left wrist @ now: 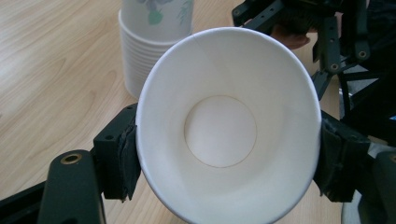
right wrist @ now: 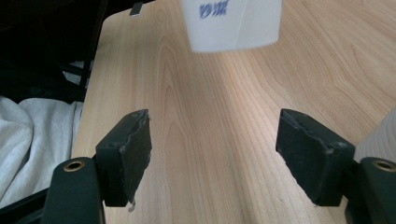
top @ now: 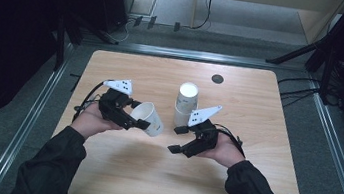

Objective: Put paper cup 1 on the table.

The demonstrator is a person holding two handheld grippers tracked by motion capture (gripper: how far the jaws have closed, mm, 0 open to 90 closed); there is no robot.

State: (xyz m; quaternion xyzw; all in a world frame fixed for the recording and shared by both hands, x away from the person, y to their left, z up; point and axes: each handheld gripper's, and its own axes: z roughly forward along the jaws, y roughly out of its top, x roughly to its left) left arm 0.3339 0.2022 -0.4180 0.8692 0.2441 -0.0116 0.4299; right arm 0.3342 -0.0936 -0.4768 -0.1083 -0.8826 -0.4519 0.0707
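A single white paper cup (top: 149, 118) is held sideways in the left gripper (top: 141, 117), beside the stack of white paper cups (top: 185, 104).

The cup is seen clamped near its rim between the left gripper's two black pads (left wrist: 122, 161), lifted off the light wooden table (top: 149, 175), with its open mouth turned back toward that gripper's camera and its long axis lying roughly level, its base pointing toward the right gripper (top: 180, 139). The stack stands upright just beyond and to the right of the held cup, touching neither gripper. The right gripper is held with its jaws apart and nothing between them, just in front of the stack. The next move is judged to depend on the left hand, since the cup is already carried there.
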